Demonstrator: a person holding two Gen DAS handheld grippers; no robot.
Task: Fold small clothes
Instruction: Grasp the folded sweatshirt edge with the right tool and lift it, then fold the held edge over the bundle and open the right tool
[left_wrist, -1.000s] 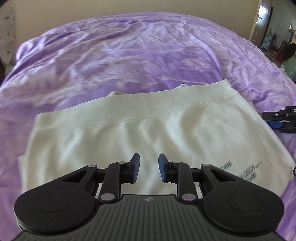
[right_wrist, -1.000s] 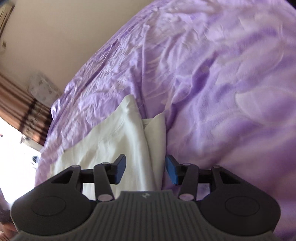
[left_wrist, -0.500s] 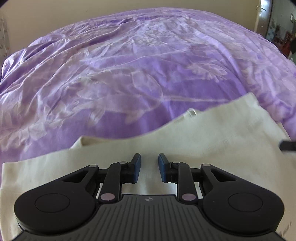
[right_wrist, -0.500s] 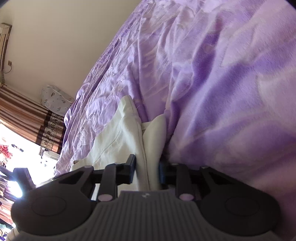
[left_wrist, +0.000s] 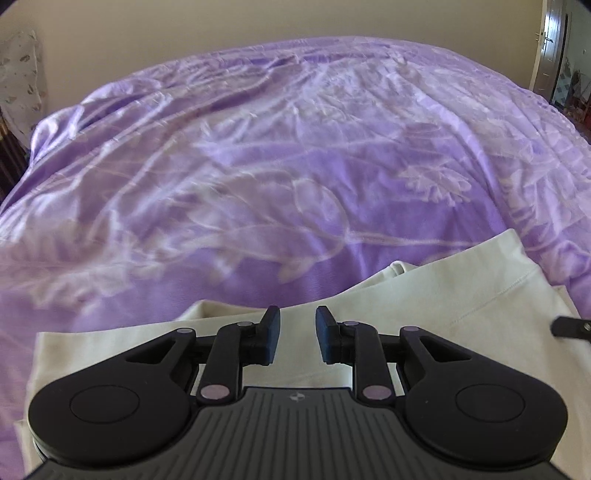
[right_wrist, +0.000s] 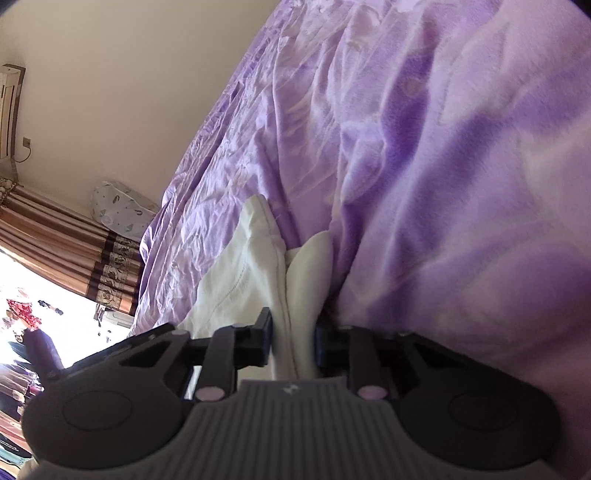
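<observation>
My right tool (right_wrist: 291, 345) was clamped down on the edge of the cream garment (right_wrist: 255, 273), which lay on the purple bedspread (right_wrist: 424, 166) with a fold of cloth pinched between the pads. My left tool (left_wrist: 297, 334) sat over the same garment (left_wrist: 443, 295) with its pads a little apart and nothing between them, pretty much just hovering there.

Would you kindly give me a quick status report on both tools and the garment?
Left tool open, over cream garment. Right tool shut on garment edge. Garment flat on purple bedspread. Nothing in the way.
</observation>
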